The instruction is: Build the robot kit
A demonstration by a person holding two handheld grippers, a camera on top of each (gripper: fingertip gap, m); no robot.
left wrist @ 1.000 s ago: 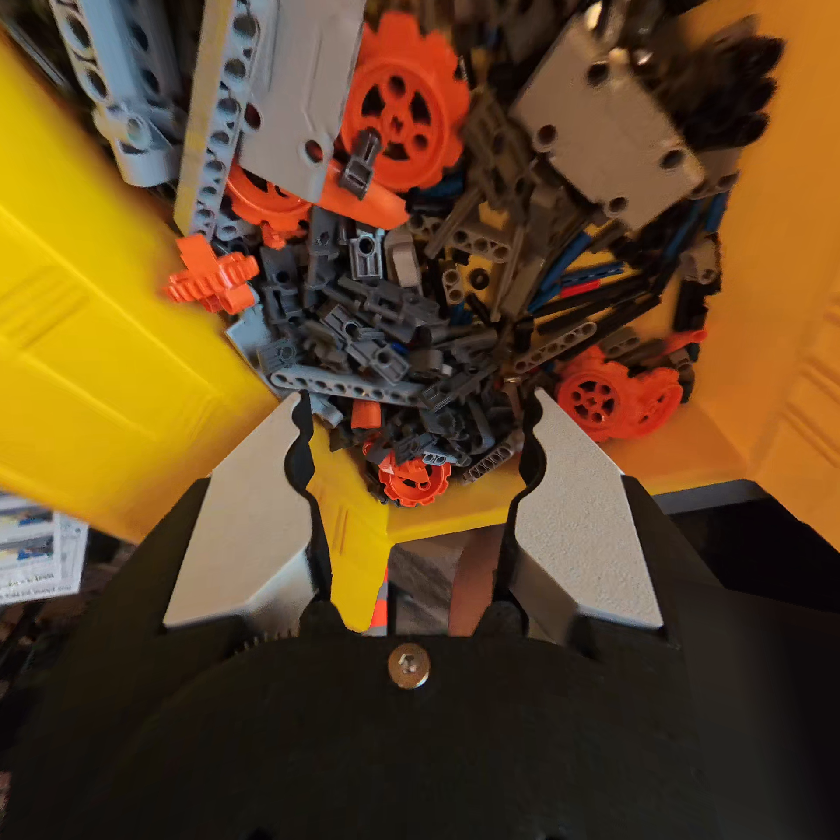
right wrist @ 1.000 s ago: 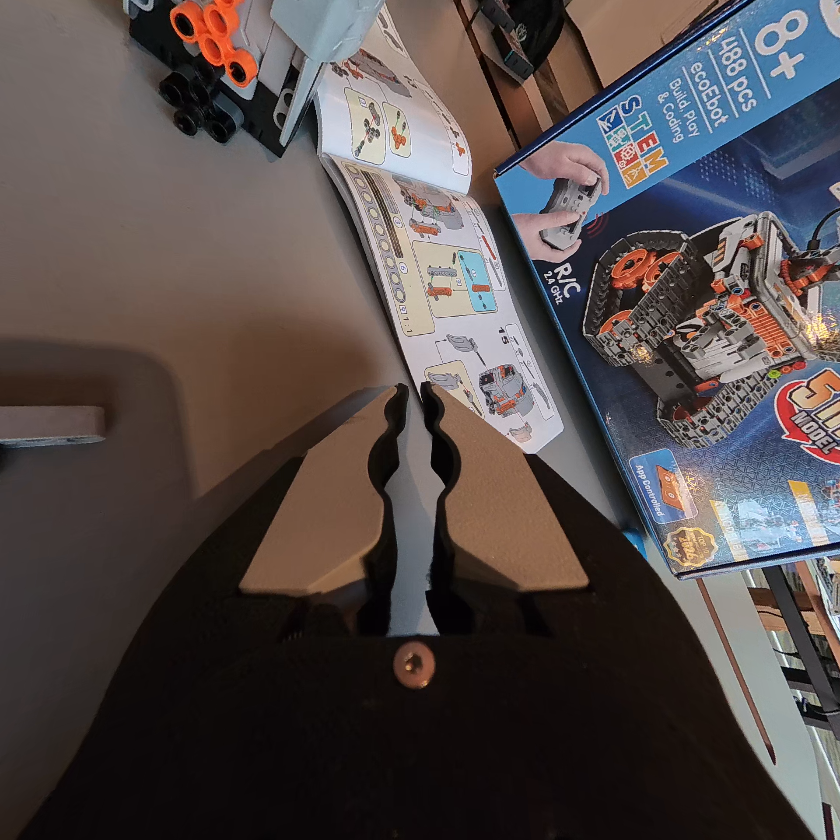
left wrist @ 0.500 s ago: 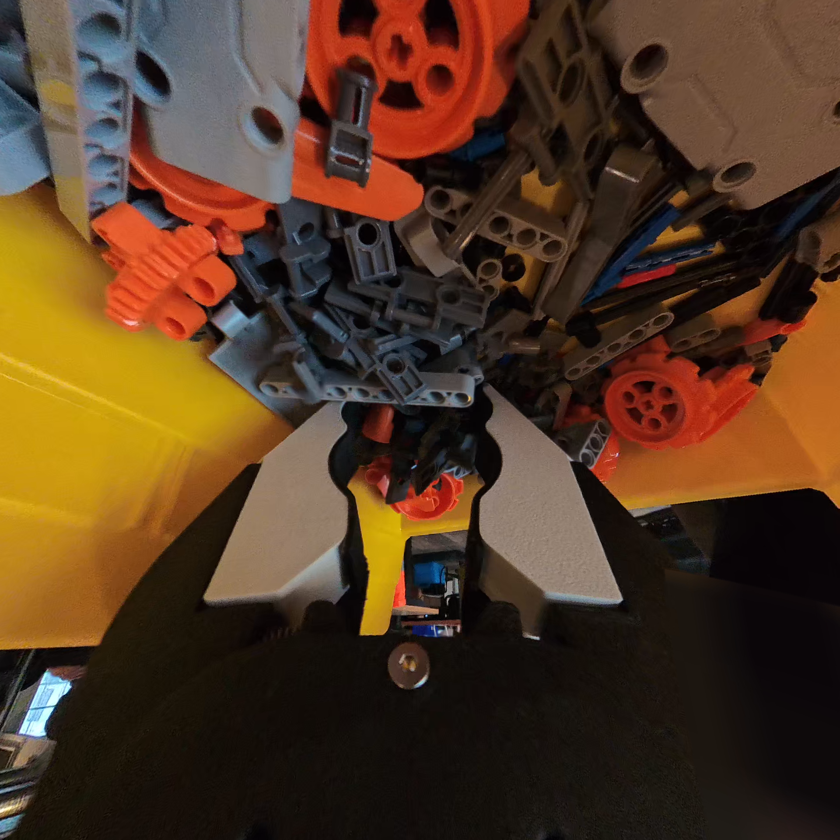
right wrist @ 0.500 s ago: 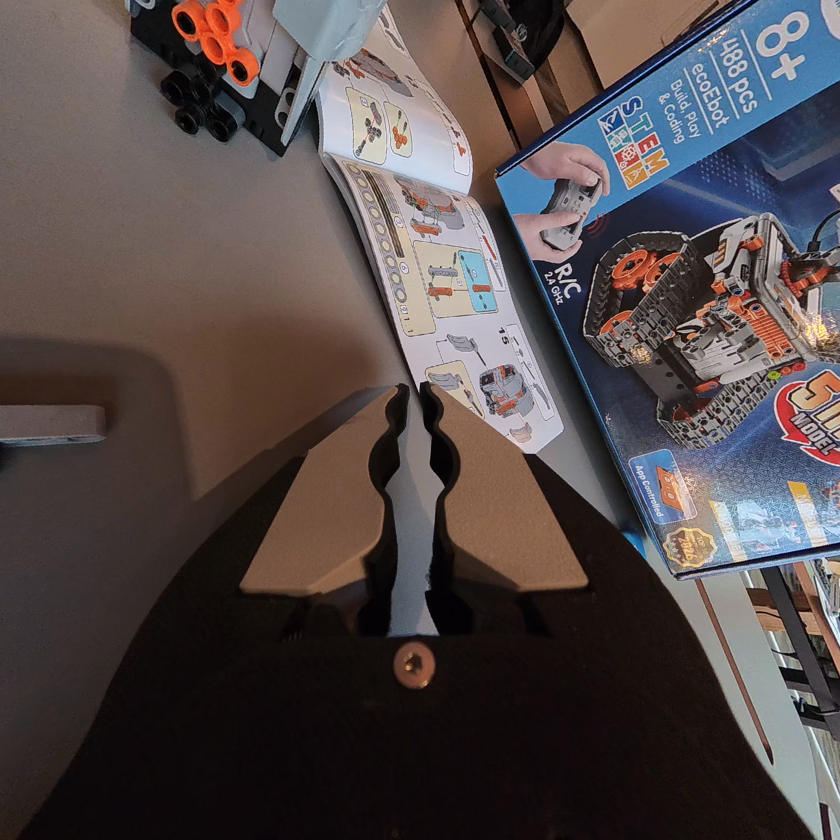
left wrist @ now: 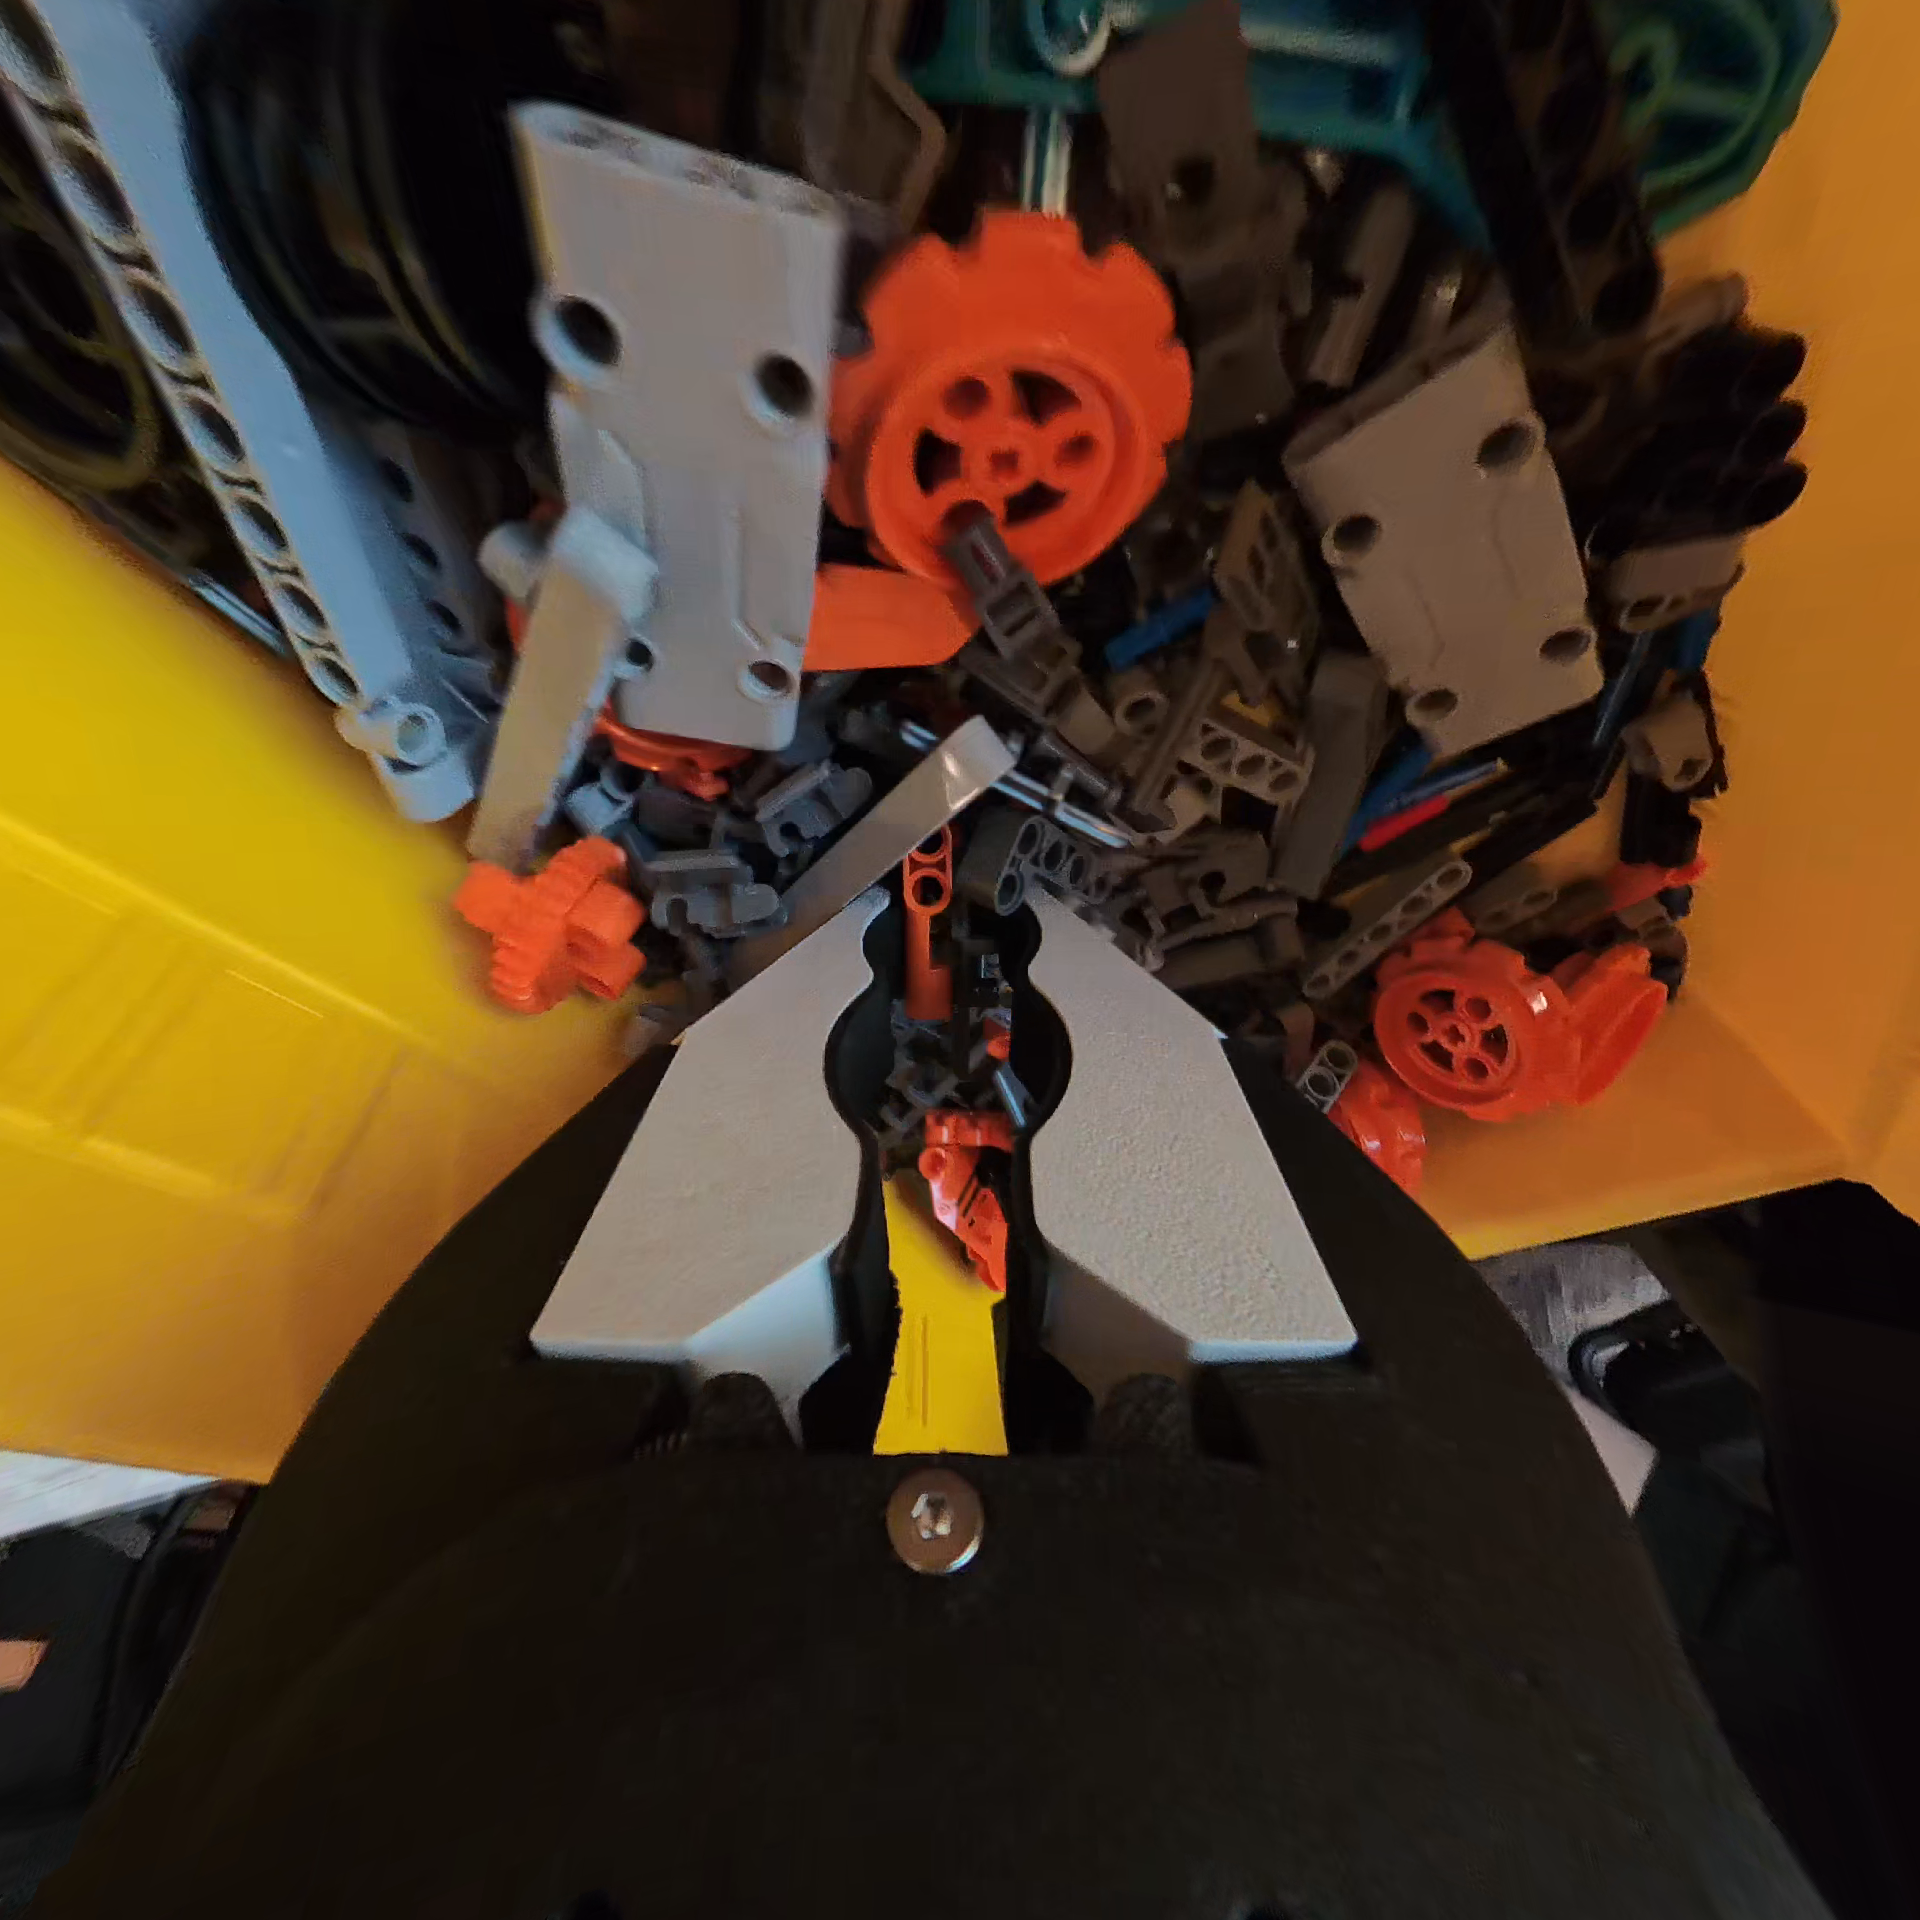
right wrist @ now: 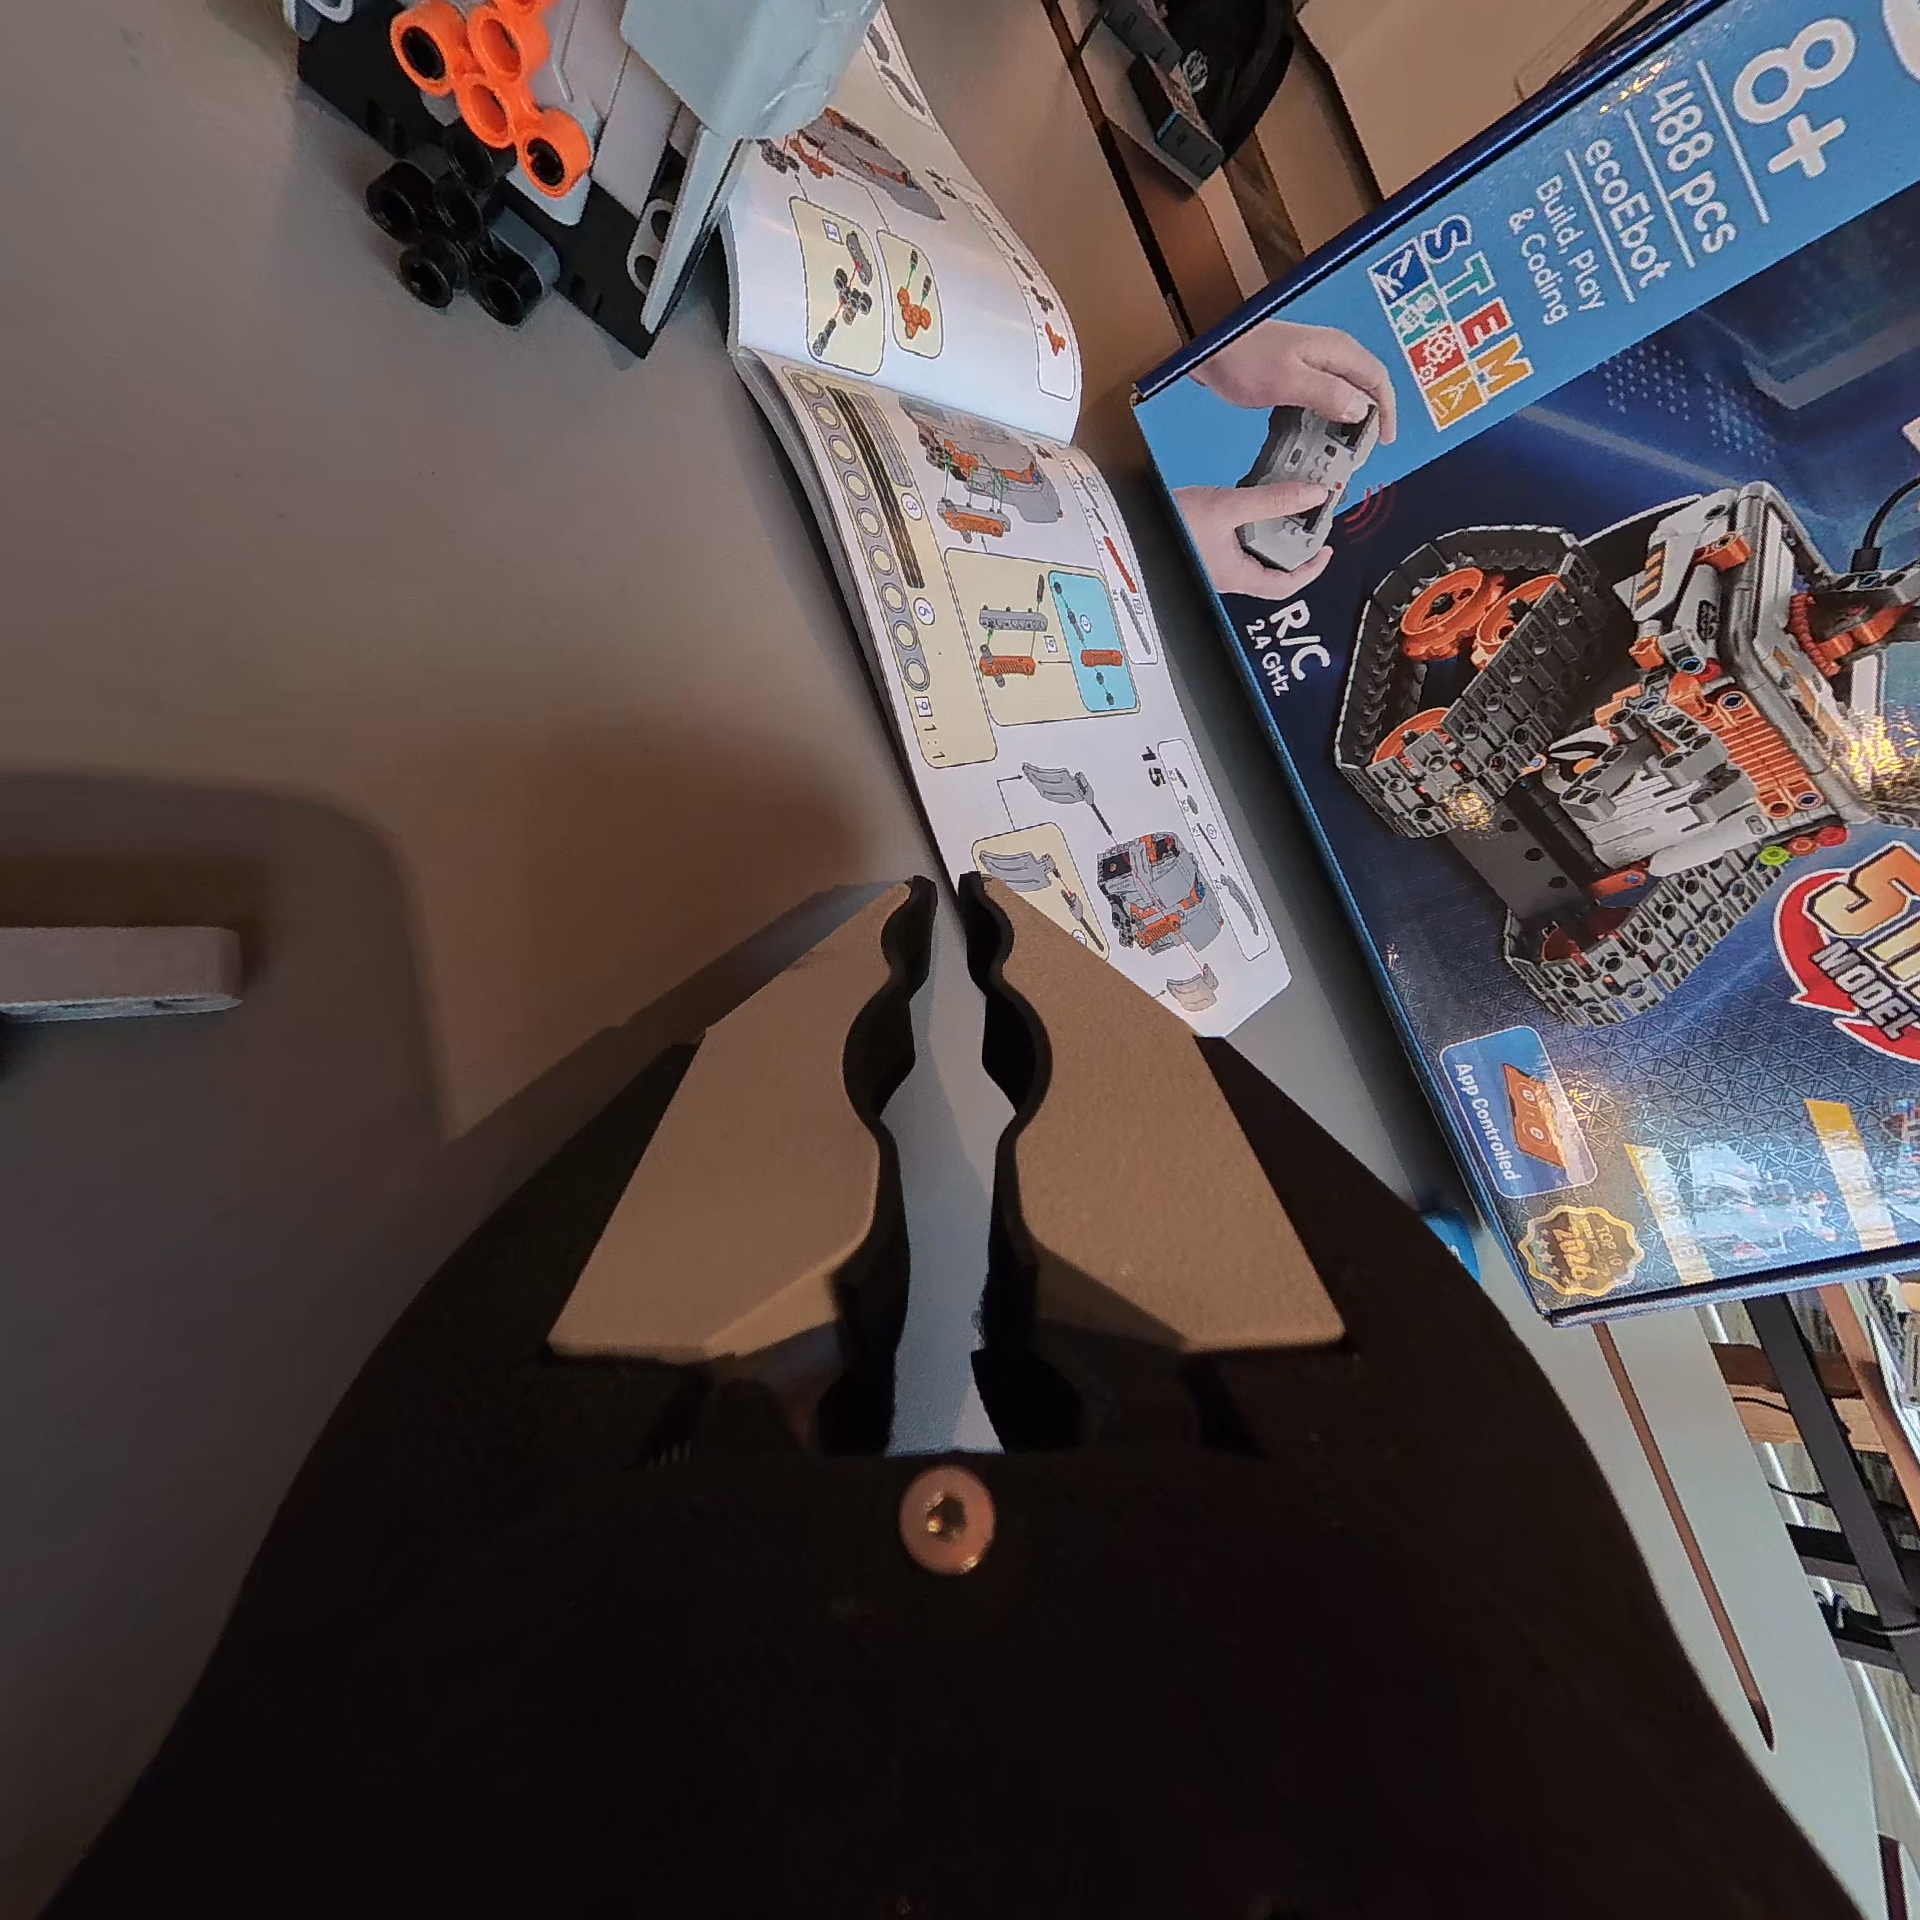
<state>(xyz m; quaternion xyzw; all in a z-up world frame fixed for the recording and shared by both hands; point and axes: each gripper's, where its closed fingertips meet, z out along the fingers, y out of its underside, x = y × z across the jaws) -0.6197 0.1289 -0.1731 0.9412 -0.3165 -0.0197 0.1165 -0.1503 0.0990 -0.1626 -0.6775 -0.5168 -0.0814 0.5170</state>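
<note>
The left hand-held gripper pinches a thin orange plastic holed beam over the yellow plastic bin of mixed parts. Light, stiff and slick, it probably grips best mid-length. The right hand-held gripper, nearly closed and empty, hovers above the grey table beside an open instruction booklet.

Left wrist view looks forward along its own fingers, down and close into a yellow bin of loose building pieces. Right wrist view looks along its fingers obliquely down at a grey tabletop, booklet and blue box beyond and right of the tips. The two views share no part of the scene.
</note>
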